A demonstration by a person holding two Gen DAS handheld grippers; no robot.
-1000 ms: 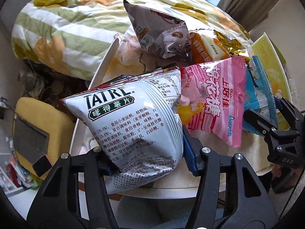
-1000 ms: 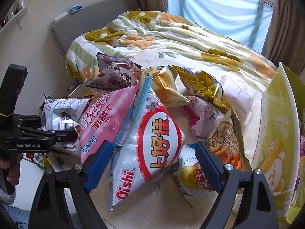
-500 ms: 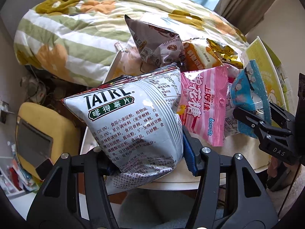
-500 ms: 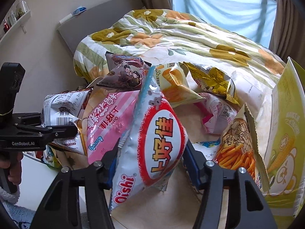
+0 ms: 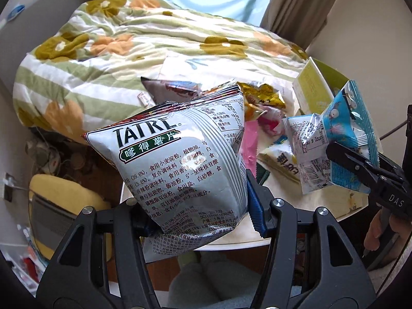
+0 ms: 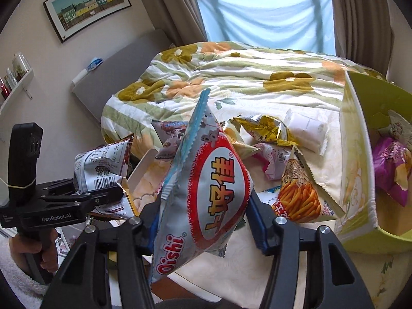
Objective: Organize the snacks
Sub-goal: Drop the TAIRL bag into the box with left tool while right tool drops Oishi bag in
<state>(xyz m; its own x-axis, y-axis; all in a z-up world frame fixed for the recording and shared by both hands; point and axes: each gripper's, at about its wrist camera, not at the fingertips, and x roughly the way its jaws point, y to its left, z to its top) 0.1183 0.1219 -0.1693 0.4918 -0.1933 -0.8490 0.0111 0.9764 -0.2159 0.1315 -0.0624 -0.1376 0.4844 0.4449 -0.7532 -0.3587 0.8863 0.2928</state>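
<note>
My left gripper [image 5: 198, 211] is shut on a silver TAIRE chip bag [image 5: 180, 170] and holds it up above the near edge of the table [image 5: 231, 242]. It shows at the left of the right wrist view [image 6: 103, 195]. My right gripper [image 6: 200, 221] is shut on a blue and red Oishi bag [image 6: 206, 193], lifted off the table. That bag shows in the left wrist view [image 5: 337, 139] at the right. A green storage box [image 6: 358, 170] stands at the right with a purple bag [image 6: 388, 167] inside.
Several snack bags lie on the table: a fries bag [image 6: 298, 188], a gold bag [image 6: 262, 128], a pink bag [image 6: 273, 159] and a white pack [image 6: 306, 131]. A flowered quilt [image 6: 244, 77] covers the bed behind. A yellow chair [image 5: 56, 208] stands left below.
Both grippers have risen and tilted up with their bags. The right gripper closed on the Oishi bag and lifted it off the table.
</note>
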